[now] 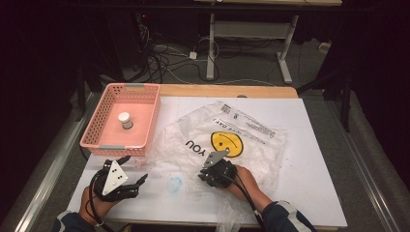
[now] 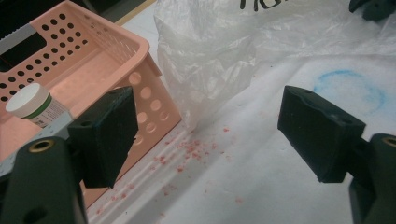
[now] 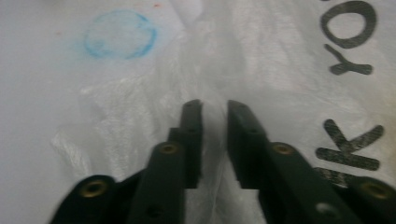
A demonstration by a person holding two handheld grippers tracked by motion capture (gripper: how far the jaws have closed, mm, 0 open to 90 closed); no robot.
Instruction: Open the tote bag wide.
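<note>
On the white table cover (image 1: 300, 159) a clear plastic bag (image 1: 251, 137) lies spread and crumpled, printed with a yellow smiley face (image 1: 226, 143) and black lettering, its near edge running off the front of the table by the person's right sleeve. Over the near part of that bag sits the right gripper (image 1: 212, 175), held in the person's right hand, its jaws pointing away from the person across the film. From the right gripper view the right gripper (image 3: 215, 135) has its two black jaws drawn close together with a narrow gap, and a raised fold of the plastic bag (image 3: 261, 60) stands in that gap; whether the pads actually press the fold I cannot tell. A blue ring mark (image 3: 120, 35) shows on the cover just beyond the bag's edge. Well to the left, the left gripper (image 1: 126, 176) rests near the front corner of the pink basket (image 1: 145, 104), apart from the bag. Seen in the left gripper view, the left gripper (image 2: 205, 135) has its jaws standing wide with nothing between them, above red crumbs (image 2: 187, 151) scattered on the cover. The pink basket's perforated wall (image 2: 149, 98) is just beside the bag's bunched edge, and a small white-lidded jar (image 1: 125, 120) stands upright inside the basket.
</note>
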